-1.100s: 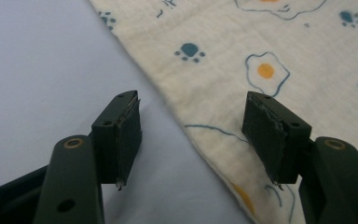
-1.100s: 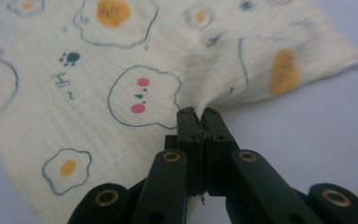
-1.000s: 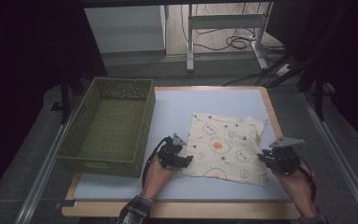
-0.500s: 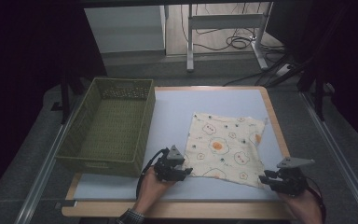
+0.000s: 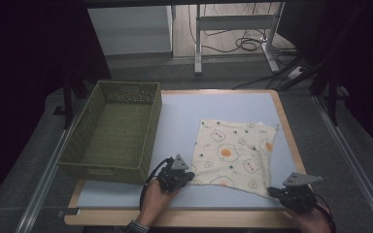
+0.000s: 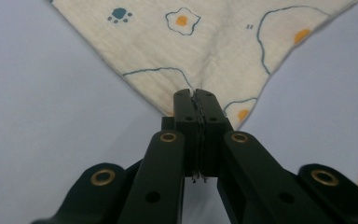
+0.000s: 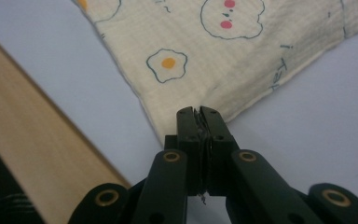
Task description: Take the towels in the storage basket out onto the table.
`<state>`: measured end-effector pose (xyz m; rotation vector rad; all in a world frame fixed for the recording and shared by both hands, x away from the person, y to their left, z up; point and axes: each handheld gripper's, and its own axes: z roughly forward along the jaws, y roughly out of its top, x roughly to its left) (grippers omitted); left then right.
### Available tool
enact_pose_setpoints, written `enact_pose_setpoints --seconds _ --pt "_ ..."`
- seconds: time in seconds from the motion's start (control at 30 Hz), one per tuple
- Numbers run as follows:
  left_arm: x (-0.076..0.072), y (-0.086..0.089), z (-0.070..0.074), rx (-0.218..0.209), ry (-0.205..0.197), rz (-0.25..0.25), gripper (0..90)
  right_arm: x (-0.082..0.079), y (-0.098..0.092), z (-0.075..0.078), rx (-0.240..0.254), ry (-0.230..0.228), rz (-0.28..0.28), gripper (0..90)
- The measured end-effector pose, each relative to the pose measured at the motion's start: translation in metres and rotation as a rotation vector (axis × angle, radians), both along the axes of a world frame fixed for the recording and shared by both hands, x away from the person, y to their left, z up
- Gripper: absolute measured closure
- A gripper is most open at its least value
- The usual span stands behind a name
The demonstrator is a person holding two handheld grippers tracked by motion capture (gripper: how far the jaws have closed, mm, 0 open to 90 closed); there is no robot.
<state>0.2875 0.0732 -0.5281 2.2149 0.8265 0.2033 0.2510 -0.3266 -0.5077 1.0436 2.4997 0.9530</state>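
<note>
Basket [image 5: 111, 131], olive green and open-topped, sits at the left of the desk [image 5: 175, 109]; nothing lies in it as far as we can see from the high view.

Left tongs [image 5: 187, 177] sit at the near-left corner of the cloth [image 5: 235, 150]. In the left gripper view the left tongs [image 6: 196, 95] have just been closing, and the 2 jaws now stand pressed together with the cloth [image 6: 205, 42] corner pinched between them; the fabric puckers into a small ridge right at the tips.

The cloth, cream with a fried-egg print, lies spread mostly flat on the right half of the desk, well apart from the basket. Its far edge looks a little rumpled at the right corner.

Right tongs [image 5: 274, 191] are at the near-right corner, close to the wooden desk edge [image 7: 32, 121]. In the right gripper view the right tongs [image 7: 199, 112] have also just been closing and now clamp the cloth [image 7: 205, 51] corner, jaws together on the hem.

Our reading of progress: the grasp step is done, with 2 near corners secured. The cloth has not yet left the desk surface, and no fold is visible. We judge that lifting, folding or carrying toward the basket is all left to do.
</note>
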Motion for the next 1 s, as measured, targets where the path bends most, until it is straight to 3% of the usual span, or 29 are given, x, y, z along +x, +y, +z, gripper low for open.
enact_pose_setpoints --seconds 0.13,0.27,0.3,0.33,0.37,0.47,0.5,0.53,0.57,0.63,0.9,1.0 --pt "-0.013 0.006 -0.001 -0.016 0.035 -0.018 87.8 -0.011 0.000 0.002 0.010 0.038 0.021 87.1" --pt "-0.009 0.009 0.002 -0.012 0.016 0.012 69.3 -0.013 -0.004 0.008 0.026 0.022 0.014 79.3" --pt "0.000 0.008 0.005 -0.034 0.013 0.033 63.2 -0.006 -0.008 0.012 0.033 0.002 -0.012 75.0" --pt "0.000 0.008 0.005 -0.034 0.013 0.033 61.0 -0.006 -0.008 0.012 0.033 0.002 -0.012 75.0" --pt "0.011 0.005 0.008 -0.031 -0.003 0.052 57.7 0.003 -0.012 0.014 0.036 -0.010 -0.030 73.0" --pt "0.023 0.001 0.009 -0.033 -0.008 0.066 55.3 0.014 -0.013 0.014 0.031 -0.016 -0.045 71.5" --pt "0.029 -0.001 0.010 -0.035 -0.011 0.073 52.5 0.025 -0.015 0.013 0.035 -0.020 -0.058 69.4" --pt "0.035 -0.003 0.011 -0.035 -0.016 0.081 52.5 0.025 -0.015 0.013 0.035 -0.020 -0.058 69.4" --pt "0.041 -0.005 0.011 -0.031 -0.024 0.086 50.8 0.037 -0.015 0.013 0.040 -0.024 -0.072 66.9" --pt "0.053 -0.008 0.014 -0.026 -0.038 0.104 50.4 0.043 -0.015 0.013 0.041 -0.026 -0.079 65.7" --pt "0.100 -0.014 0.019 -0.045 -0.061 0.139 48.8 0.091 -0.019 0.018 0.082 -0.059 -0.150 64.1" --pt "0.115 -0.017 0.019 -0.035 -0.069 0.146 48.8 0.106 -0.022 0.018 0.067 -0.075 -0.185 64.2"
